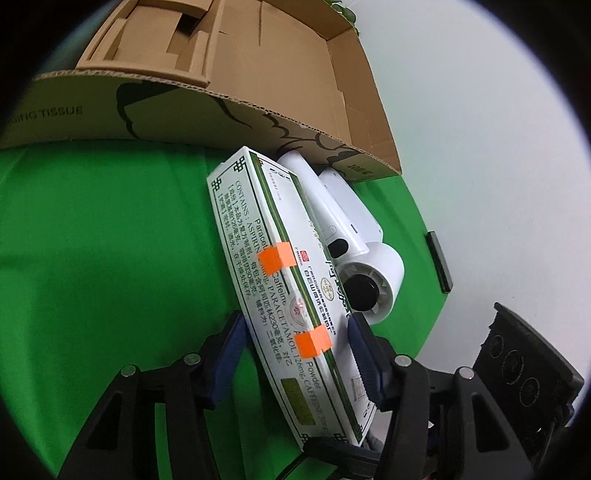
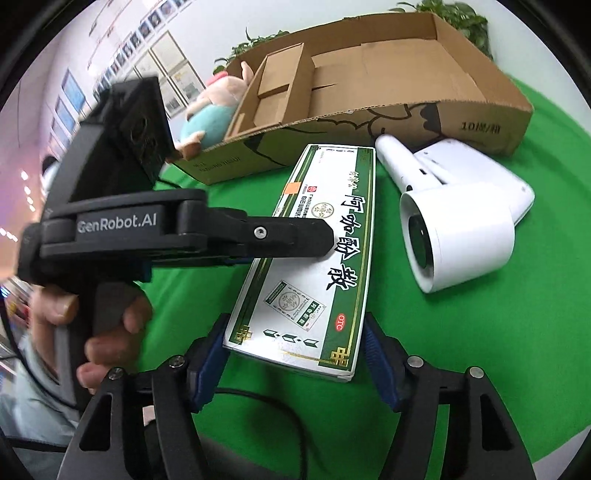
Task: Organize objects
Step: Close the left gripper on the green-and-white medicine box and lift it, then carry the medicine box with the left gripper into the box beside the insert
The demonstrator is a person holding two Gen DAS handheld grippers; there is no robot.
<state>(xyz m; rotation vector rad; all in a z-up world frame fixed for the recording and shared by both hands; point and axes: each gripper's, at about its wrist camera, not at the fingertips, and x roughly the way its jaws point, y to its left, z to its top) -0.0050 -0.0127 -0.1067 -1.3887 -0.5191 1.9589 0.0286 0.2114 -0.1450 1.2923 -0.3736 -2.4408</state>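
Observation:
A long white-and-green medicine box (image 1: 295, 295) lies on the green cloth in front of a brown carton (image 1: 92, 114). My left gripper (image 1: 295, 321) is shut on the box about halfway along, with one blue pad on each long side. In the right wrist view it reaches in from the left, its finger (image 2: 295, 236) over the box (image 2: 314, 258). My right gripper (image 2: 295, 321) straddles the box's near end. Its left pad sits at the corner and a thin gap shows at the right pad. A white hair dryer (image 2: 461, 229) lies just right of the box.
The carton (image 2: 480, 122) is open on top with cardboard dividers inside. A plush toy (image 2: 214, 110) leans at its left end, with plants (image 2: 458, 18) behind. A hand (image 2: 110, 332) holds the left gripper's grip. A black cable (image 2: 258, 395) crosses the cloth. A small dark bar (image 1: 439, 262) lies at the table's edge.

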